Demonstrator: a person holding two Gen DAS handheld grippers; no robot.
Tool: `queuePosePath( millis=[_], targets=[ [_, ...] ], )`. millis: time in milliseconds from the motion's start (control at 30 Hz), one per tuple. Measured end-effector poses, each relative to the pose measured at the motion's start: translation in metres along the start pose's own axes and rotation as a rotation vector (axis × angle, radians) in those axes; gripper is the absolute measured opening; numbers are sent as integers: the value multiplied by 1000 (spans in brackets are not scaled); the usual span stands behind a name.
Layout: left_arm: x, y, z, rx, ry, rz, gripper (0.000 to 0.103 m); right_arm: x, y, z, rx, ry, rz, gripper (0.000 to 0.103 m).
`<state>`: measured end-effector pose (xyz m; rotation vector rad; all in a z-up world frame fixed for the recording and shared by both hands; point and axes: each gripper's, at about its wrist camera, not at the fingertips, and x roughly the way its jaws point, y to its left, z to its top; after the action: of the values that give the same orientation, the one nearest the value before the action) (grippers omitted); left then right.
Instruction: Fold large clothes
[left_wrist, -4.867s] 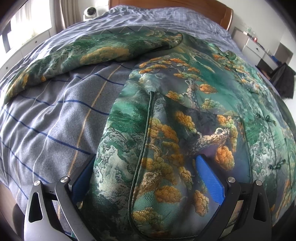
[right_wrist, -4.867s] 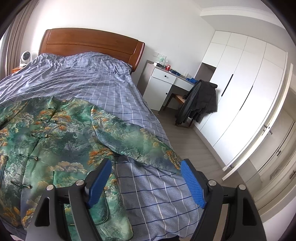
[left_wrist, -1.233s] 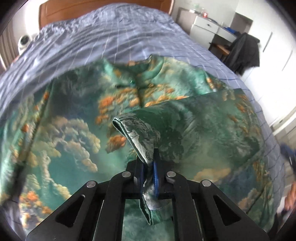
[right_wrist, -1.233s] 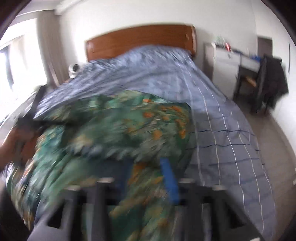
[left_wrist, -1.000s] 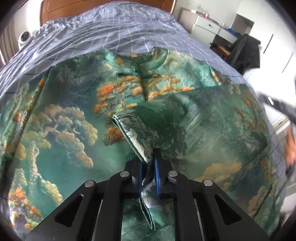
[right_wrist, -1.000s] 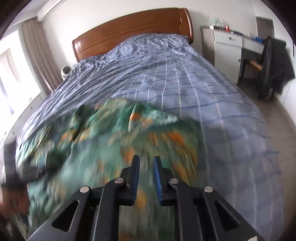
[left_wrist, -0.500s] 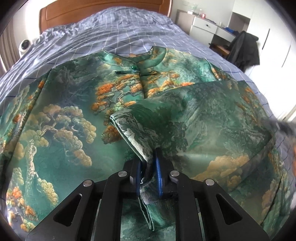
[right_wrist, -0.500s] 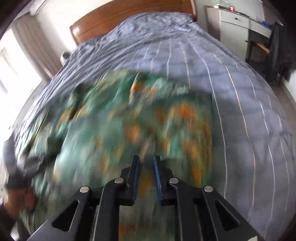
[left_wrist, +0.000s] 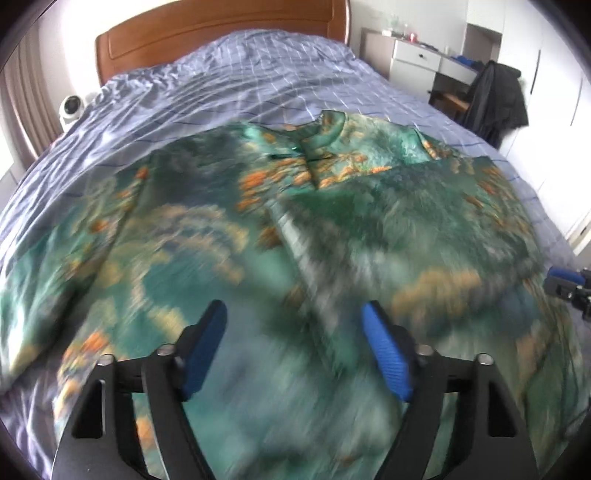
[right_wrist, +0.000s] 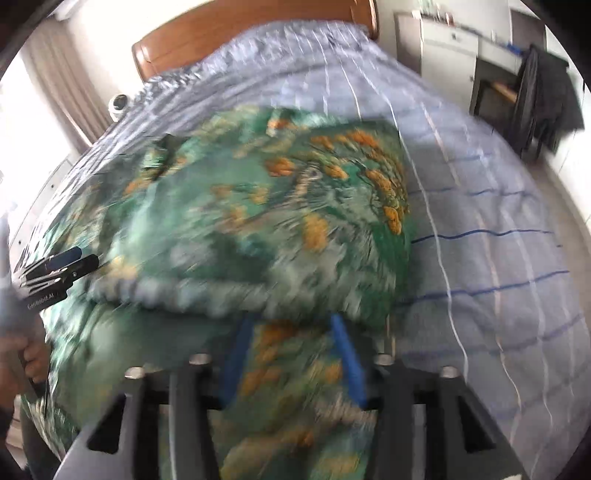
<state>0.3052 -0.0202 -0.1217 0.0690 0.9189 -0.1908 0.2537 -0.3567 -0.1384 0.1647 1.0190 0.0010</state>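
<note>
My left tongs (left_wrist: 293, 341) opening, empty; right tongs (right_wrist: 291, 360) opening over green jacket (left_wrist: 229, 236), seemingly gripping nothing. Risk: folded sleeve (left_wrist: 406, 214), frame right, slides off.

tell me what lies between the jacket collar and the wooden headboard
Only bare checked blue bedding between the jacket collar and headboard, clearest in the left wrist view.

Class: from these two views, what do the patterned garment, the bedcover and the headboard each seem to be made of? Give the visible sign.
Garment: probably satin or brocade; woven green-and-orange scenery, slight sheen.
Bedcover: likely matte cotton; soft creases, checked lines.
Headboard: wood, glossy reddish-brown finish.
</note>
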Motion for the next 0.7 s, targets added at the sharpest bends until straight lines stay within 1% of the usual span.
queuePosePath(
  millis=[100, 167, 267, 300, 333, 367, 400, 467, 533, 600, 667, 700],
  targets=[
    [-21, 24, -27, -1, 15, 31, 84, -32, 17, -22, -31, -54, -7, 51],
    [-35, 50, -46, -17, 30, 74, 85, -50, 29, -41, -41, -89, -8, 52],
    [-54, 103, -70, -87, 42, 153, 86, -69, 50, -66, -67, -133, -6, 52],
    [-60, 125, -77, -131, 43, 177, 88, -74, 55, -72, -73, -141, -6, 52],
    [-65, 147, -83, -183, 43, 194, 90, -76, 64, -78, -82, -150, -5, 52],
    [-73, 178, -90, -275, 38, 206, 90, -81, 70, -86, -94, -158, -2, 52],
    [-77, 198, -96, -343, 30, 206, 90, -84, 79, -92, -109, -166, 3, 52],
    [-88, 246, -110, -514, -6, 200, 92, -90, 97, -103, -145, -172, 14, 52],
    [-94, 291, -123, -682, -44, 209, 93, -94, 115, -112, -189, -175, 24, 52],
    [-94, 322, -134, -810, -67, 213, 93, -97, 133, -119, -236, -170, 35, 52],
    [-86, 353, -144, -950, -81, 197, 94, -102, 145, -124, -271, -176, 41, 52],
    [-81, 363, -148, -1001, -80, 191, 94, -105, 151, -127, -288, -182, 44, 52]
  ],
)
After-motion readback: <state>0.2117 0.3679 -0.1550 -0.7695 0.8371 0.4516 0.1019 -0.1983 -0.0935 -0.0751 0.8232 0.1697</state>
